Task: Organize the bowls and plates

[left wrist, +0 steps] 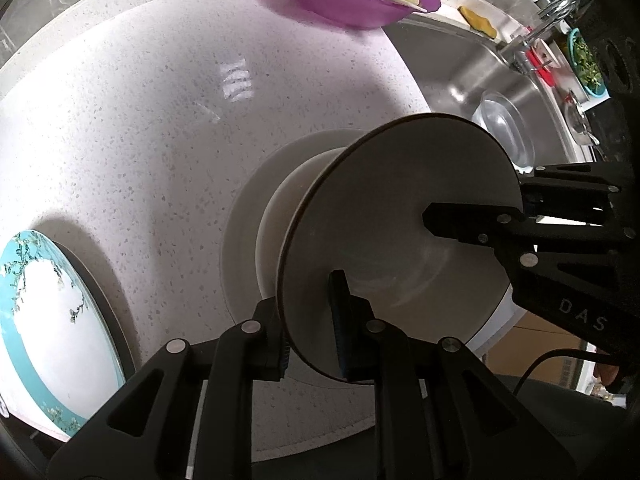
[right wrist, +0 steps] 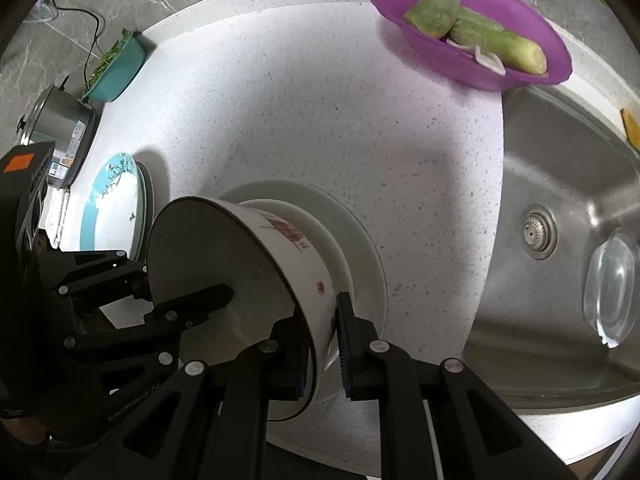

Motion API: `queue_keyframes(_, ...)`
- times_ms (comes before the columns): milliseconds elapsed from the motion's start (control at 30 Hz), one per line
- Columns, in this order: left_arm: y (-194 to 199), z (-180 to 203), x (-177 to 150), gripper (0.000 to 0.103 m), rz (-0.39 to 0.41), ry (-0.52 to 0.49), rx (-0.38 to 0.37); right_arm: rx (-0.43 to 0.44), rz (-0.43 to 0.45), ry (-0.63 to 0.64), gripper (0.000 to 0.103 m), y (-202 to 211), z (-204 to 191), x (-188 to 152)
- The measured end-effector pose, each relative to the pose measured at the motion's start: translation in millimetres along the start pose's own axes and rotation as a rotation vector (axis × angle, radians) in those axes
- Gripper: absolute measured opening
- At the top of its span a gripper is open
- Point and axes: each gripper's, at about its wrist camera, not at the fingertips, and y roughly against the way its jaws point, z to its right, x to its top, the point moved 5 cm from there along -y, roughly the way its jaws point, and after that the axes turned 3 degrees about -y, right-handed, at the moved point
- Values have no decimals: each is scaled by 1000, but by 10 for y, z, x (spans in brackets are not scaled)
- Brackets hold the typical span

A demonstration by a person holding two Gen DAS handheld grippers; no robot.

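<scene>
Now, left wrist view: left tongs [left wrist: 310, 320] clamp the near rim of the white bowl [left wrist: 400, 216].
Bowl's place: over a second white bowl [left wrist: 288, 208] on a white plate [left wrist: 240, 216], mid table [left wrist: 160, 100].
Far right: right tongs [left wrist: 480, 216] reach onto the bowl's rim.
Near left: blue-rimmed plate [left wrist: 48, 312].
Right wrist view: right tongs [right wrist: 324, 344] clenched on the bowl's [right wrist: 224, 248] wall, one finger inside, one outside.
Left side: left tongs [right wrist: 180, 292] on the opposite rim.
Right: sink [right wrist: 560, 168].
</scene>
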Motion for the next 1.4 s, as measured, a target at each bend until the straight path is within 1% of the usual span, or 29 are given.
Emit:
queue_keyframes(267,-12,4,-20,16,-7,17,-22,-1,-15,-6,15,0,-13,-10)
queue_keyframes(433,-18,-23,-23,16,-15,9,-36,11,-57,-1,15,-14,-7,-25)
queue_keyframes(533,-24,-38,-14,16,-18,2,-35,14,-60,-6,14,-19,5,-17)
queue_keyframes(600,-27,-35,-15,16,-22,-5,-32,15,-60,-9,16,-16,-10,-19)
queue_keyframes(633,-28,-29,-12,16,-21,-9,-29,21,-62,-16,17,-16,-11,-19)
queue_keyframes(800,-29,-63,-1,16,-18,-4,-36,75,-67,-59,18,-4,38,-27)
queue_keyframes(900,-30,-60,9,16,-18,-3,-38,103,-71,-80,22,6,65,-20)
queue_keyframes(1000,-25,-58,3,16,-21,2,-40,95,-72,-77,24,19,50,-27)
queue_keyframes(1067,-26,-58,10,16,-22,2,-40,93,-67,-72,31,46,30,-32)
queue_keyframes(1100,-17,-54,23,16,-19,0,-37,79,-62,-63,32,55,22,-31)
queue_keyframes(1133,4,-52,40,16,-10,4,-41,62,-62,-56,33,58,22,-29)
queue_keyframes(1200,-7,-52,39,16,-14,8,-39,58,-65,-37,32,70,27,-11)
queue_keyframes(1300,-10,-36,51,16,-9,16,-37,27,-72,3,28,38,21,-11)
queue_keyframes(1400,-12,-28,52,16,-7,24,-41,29,-72,-5,22,23,42,-16)
